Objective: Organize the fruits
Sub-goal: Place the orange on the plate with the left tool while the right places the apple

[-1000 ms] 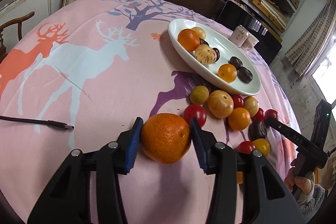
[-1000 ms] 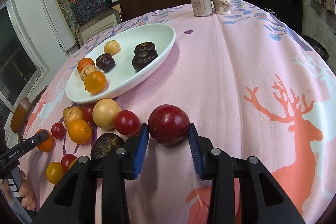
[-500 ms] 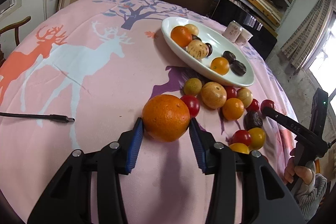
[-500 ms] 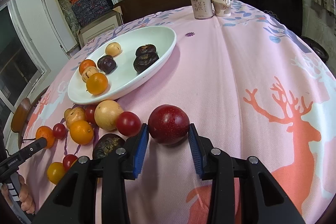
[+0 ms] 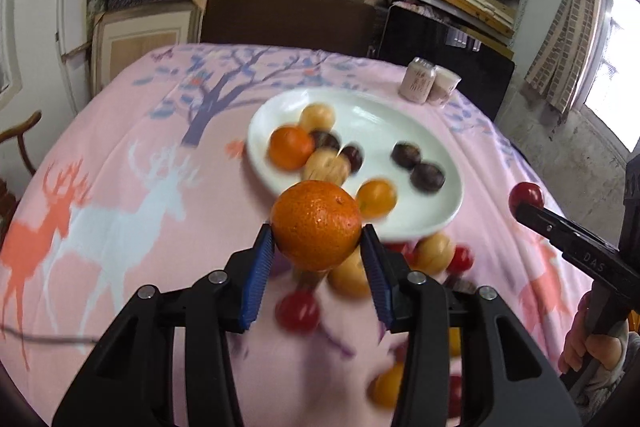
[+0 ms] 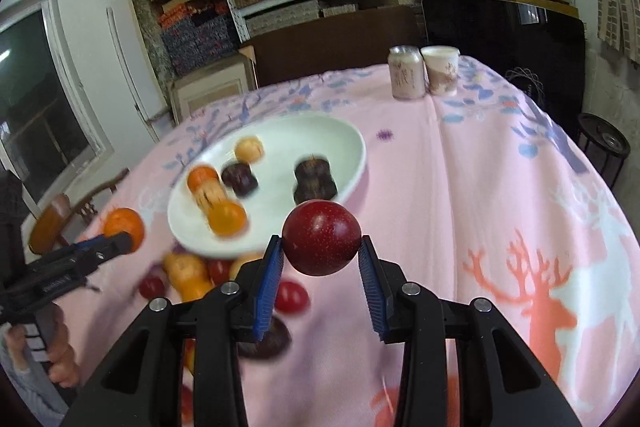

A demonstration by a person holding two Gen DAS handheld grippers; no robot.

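Note:
My left gripper [image 5: 317,247] is shut on a large orange [image 5: 316,225] and holds it in the air, in front of the near rim of the white oval plate [image 5: 432,123]. My right gripper [image 6: 321,253] is shut on a dark red plum [image 6: 321,242], also lifted, just right of the plate [image 6: 340,135]. The plate carries several oranges, pale round fruits and dark fruits. More loose fruits [image 5: 434,253] lie blurred on the pink cloth below both grippers. The other gripper shows at the edge of each wrist view, with the plum [image 5: 526,195] and the orange [image 6: 124,227] at its tip.
A can [image 6: 407,71] and a paper cup [image 6: 440,70] stand at the far edge of the pink deer-print tablecloth [image 6: 500,187]. A wooden chair [image 5: 20,147] stands at the left. Shelves with stacked boxes fill the wall behind. A cable [image 5: 48,338] lies at the near left.
Both grippers rose off the cloth with their fruits; the left closed onto the orange and carried it toward the plate. The plate and loose fruits now sit lower and blurred in both views.

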